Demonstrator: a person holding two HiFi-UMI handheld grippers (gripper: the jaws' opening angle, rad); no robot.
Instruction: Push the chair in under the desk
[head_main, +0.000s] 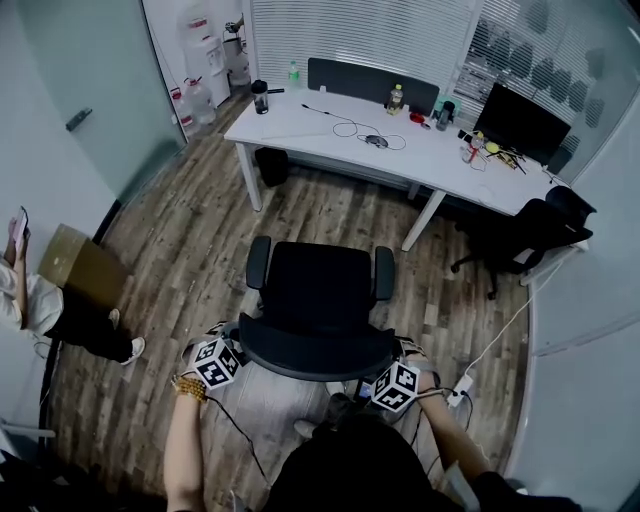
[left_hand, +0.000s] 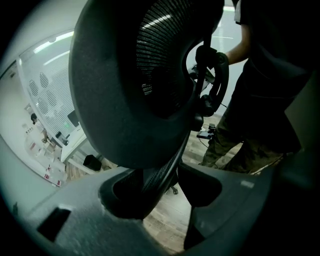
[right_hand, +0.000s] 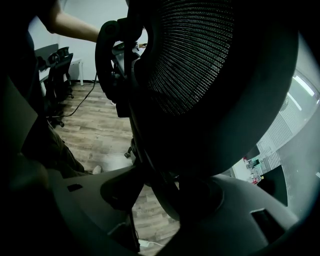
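The black office chair (head_main: 315, 285) stands on the wood floor, well short of the white desk (head_main: 310, 135), with its seat toward the desk. Its curved backrest (head_main: 315, 352) is nearest me. My left gripper (head_main: 236, 338) is at the backrest's left edge and my right gripper (head_main: 404, 352) at its right edge. In the left gripper view the backrest's rim (left_hand: 172, 165) runs between the jaws of the left gripper (left_hand: 167, 185), which sit closed on it. The right gripper (right_hand: 160, 192) likewise has the mesh backrest (right_hand: 200, 75) filling its jaws.
A second black chair (head_main: 525, 235) stands at the desk's right end, below a monitor (head_main: 520, 122). A bin (head_main: 272, 165) sits under the desk. A person (head_main: 50, 310) and a cardboard box (head_main: 85, 265) are at the left wall. A power strip (head_main: 462, 385) and cable lie at right.
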